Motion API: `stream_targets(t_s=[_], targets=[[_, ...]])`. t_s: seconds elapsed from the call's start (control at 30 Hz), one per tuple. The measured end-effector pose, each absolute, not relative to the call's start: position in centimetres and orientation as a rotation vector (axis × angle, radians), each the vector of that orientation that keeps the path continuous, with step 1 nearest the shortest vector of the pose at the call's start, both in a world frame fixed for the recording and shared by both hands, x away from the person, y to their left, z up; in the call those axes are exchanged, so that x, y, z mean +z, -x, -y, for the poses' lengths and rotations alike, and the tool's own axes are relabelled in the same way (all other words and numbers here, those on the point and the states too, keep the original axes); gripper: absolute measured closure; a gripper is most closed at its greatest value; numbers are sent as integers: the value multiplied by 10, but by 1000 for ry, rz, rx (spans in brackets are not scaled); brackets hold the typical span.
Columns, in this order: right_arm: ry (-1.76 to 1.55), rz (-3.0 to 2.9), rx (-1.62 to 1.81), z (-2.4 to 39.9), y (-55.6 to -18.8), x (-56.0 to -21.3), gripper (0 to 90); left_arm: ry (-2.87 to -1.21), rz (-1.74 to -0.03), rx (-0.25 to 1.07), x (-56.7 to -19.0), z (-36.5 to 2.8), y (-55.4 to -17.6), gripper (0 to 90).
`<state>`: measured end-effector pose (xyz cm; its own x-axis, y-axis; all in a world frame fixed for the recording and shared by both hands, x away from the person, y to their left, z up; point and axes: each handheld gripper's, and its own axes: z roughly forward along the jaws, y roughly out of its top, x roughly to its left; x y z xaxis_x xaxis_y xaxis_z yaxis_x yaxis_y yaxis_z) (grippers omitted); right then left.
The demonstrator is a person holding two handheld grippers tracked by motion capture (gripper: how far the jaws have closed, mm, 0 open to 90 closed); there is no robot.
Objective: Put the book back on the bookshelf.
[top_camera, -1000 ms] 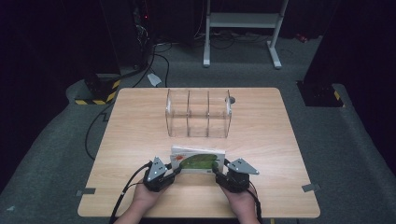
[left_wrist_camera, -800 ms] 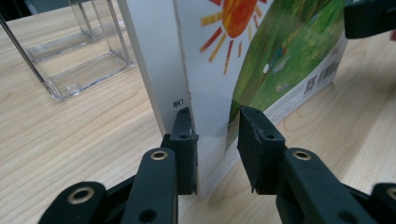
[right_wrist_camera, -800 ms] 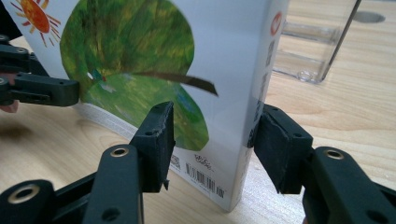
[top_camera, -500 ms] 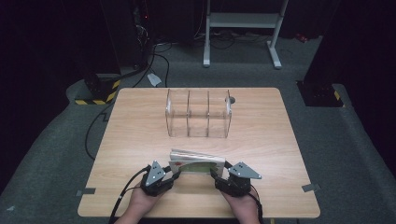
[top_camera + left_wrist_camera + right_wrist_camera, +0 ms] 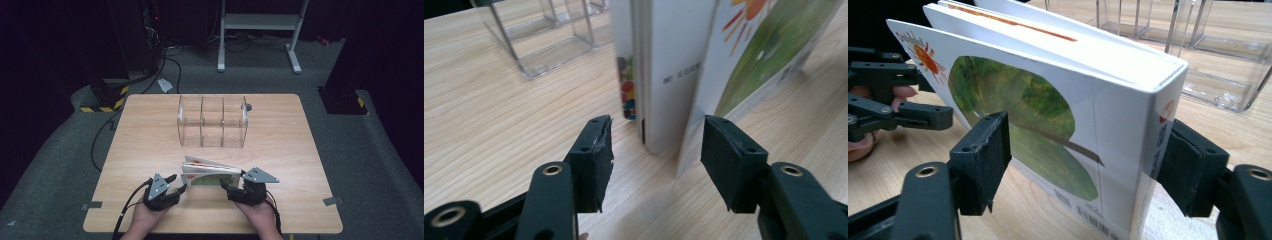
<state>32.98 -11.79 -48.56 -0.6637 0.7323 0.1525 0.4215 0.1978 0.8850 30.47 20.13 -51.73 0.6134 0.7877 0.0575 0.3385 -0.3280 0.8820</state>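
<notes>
1. A white picture book [image 5: 210,175] stands on the wooden table [image 5: 150,135], on the person's side of a clear three-compartment organizer [image 5: 212,121] and apart from it.
2. The book rests on its long edge, tilted, its boards fanning open toward the left gripper [image 5: 175,189].
3. The right gripper [image 5: 226,186] sits at the book's spine end — in the right gripper view its jaws close on the spine corner, one pad on the green-leaf cover [image 5: 1013,125], the other against the back.
4. The left gripper's jaws stand apart, holding nothing; in its own view the page edges [image 5: 664,75] lie just ahead of the gap, and I cannot tell whether a pad touches them.
5. The organizer's compartments look empty, and a small dark round thing [image 5: 248,106] lies on the table just beyond the organizer's right end.
</notes>
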Motion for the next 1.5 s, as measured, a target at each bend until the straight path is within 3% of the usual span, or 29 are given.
stream_targets(t_s=[0.23, 0.73, 0.9, 1.0, 1.17, 1.5], targets=[[-1037, -2174, 1460, 118, -332, -483, 318, -1928, -925, 615, -515, -212, -305, 470], [-1017, -2188, 1448, 109, -337, -483, 254, -1939, -1234, 732, -525, -259, -327, 394], [-1014, -2184, 1414, 105, -336, -482, 250, -1962, -1314, 687, -528, -263, -334, 386], [-1003, -2174, 1390, 104, -335, -483, 281, -1950, -1336, 613, -528, -266, -338, 372], [-1017, -2142, 1447, 110, -335, -485, 380, -1954, -1330, 613, -528, -266, -338, 365], [-969, -2165, 1484, 114, -334, -484, 440, -1952, -1329, 612, -528, -266, -338, 364]])
